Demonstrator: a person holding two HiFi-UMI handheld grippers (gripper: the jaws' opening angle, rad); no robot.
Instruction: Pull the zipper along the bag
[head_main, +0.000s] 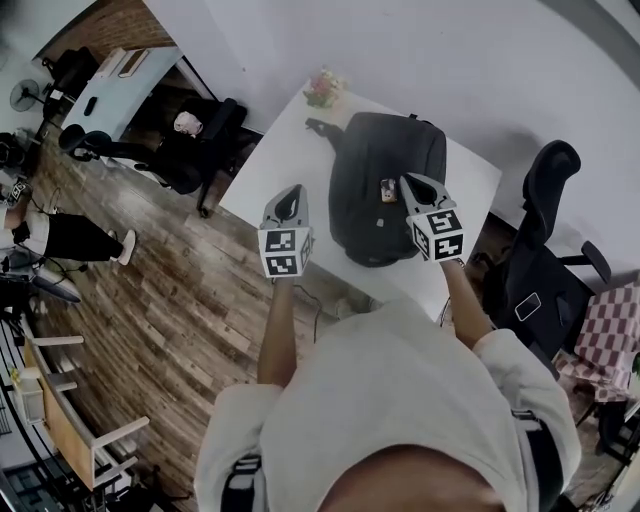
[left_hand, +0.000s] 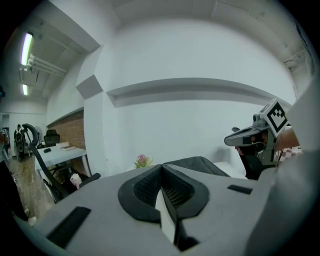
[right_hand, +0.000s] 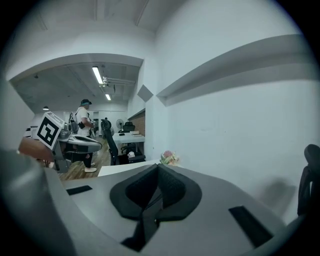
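A black backpack (head_main: 385, 150) lies on the white table (head_main: 280, 150) in the head view, with a small light tag (head_main: 388, 190) on its top. Its zipper pull is too small to make out. My left gripper (head_main: 296, 188) hangs over the table's left part, beside the bag and apart from it, shut with nothing in it. My right gripper (head_main: 408, 180) is above the bag's right side, also shut and empty. In the left gripper view the jaws (left_hand: 161, 167) meet, with the bag (left_hand: 197, 164) low behind them. The right gripper's jaws (right_hand: 158, 167) are likewise closed together.
A small bunch of flowers (head_main: 323, 88) stands at the table's far corner. A black office chair (head_main: 545, 250) is right of the table, and another chair (head_main: 190, 150) and a desk (head_main: 110, 85) are on the left. A person (right_hand: 86, 120) stands on the wooden floor.
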